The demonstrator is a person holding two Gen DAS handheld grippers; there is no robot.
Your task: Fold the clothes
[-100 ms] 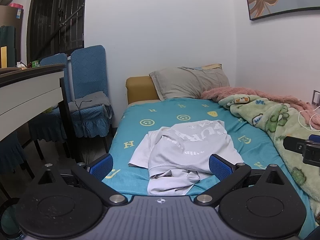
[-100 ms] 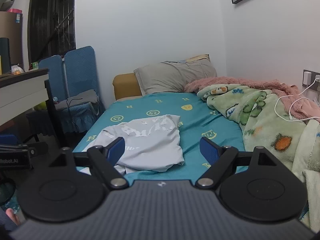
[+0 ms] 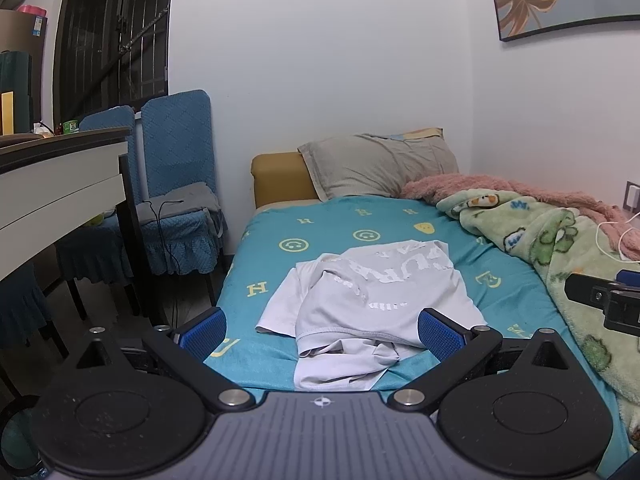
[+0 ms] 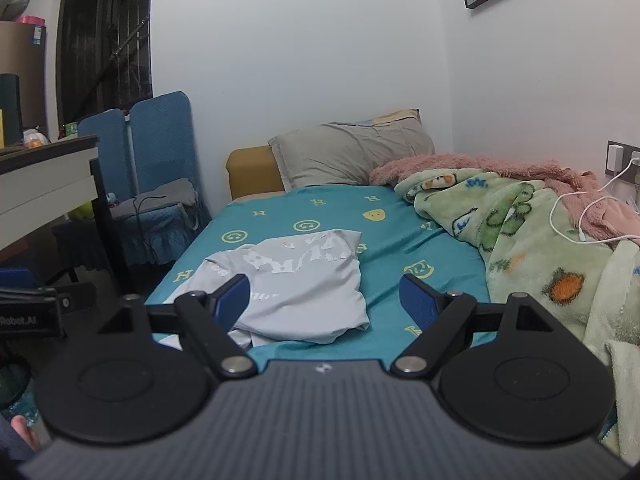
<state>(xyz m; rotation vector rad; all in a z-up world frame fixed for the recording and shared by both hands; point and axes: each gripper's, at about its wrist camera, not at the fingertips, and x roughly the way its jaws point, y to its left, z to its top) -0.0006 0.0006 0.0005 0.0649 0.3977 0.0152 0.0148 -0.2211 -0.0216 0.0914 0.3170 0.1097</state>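
A light grey T-shirt (image 3: pixel 372 300) with white lettering lies crumpled on the teal bed sheet (image 3: pixel 328 228), one sleeve out to the left. It also shows in the right wrist view (image 4: pixel 296 288). My left gripper (image 3: pixel 320 332) is open and empty, held back from the shirt's near hem. My right gripper (image 4: pixel 326 300) is open and empty, its left finger in front of the shirt's left part. The right gripper's tip shows at the right edge of the left wrist view (image 3: pixel 608 300).
A grey pillow (image 3: pixel 380 164) lies at the bed's head. A green cartoon blanket (image 3: pixel 560 264) and a pink one (image 4: pixel 520 172) are heaped along the right wall, with a white cable (image 4: pixel 576 216). A desk (image 3: pixel 60 192) and blue chairs (image 3: pixel 176 184) stand left.
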